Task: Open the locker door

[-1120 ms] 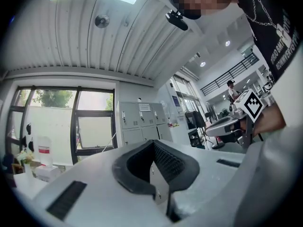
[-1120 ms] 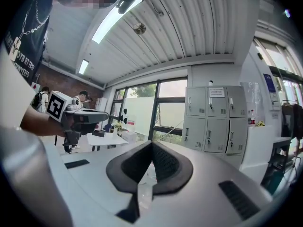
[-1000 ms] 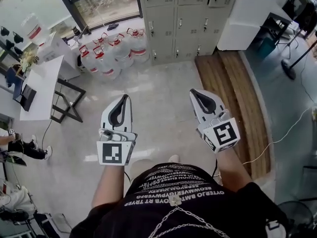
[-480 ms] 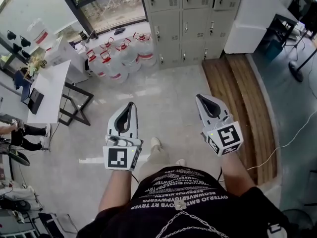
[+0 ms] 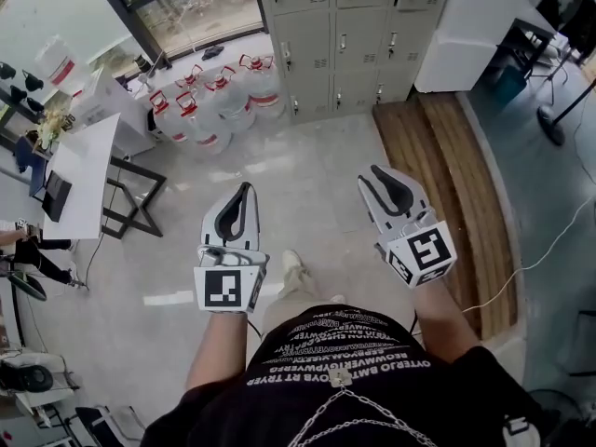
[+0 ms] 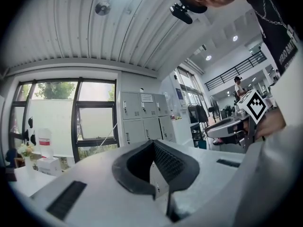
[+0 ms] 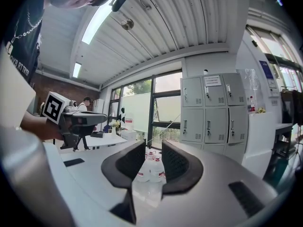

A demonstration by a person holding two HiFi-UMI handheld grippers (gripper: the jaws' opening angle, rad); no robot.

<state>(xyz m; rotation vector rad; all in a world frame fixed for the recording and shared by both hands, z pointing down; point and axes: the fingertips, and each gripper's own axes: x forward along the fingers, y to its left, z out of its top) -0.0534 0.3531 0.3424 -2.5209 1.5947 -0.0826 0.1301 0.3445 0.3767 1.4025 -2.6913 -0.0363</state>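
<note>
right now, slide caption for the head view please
Standing back from the grey lockers, a person holds the left gripper shut and the right gripper just opening, nothing between its jaws.

The person wears a black short-sleeved T-shirt (image 5: 346, 372) with rows of white lettering (image 5: 340, 338), and a silver chain (image 5: 358, 406) hangs over it. Pale trousers (image 5: 287, 298) and a light shoe (image 5: 291, 261) show below. The left gripper (image 5: 245, 188) and the right gripper (image 5: 374, 171) have smooth white shells. Each carries a white cube (image 5: 229, 289) printed with black square markers. The curved black pads (image 6: 169, 162) inside the jaws are finely ribbed, and a dark slot marks each shell.
</note>
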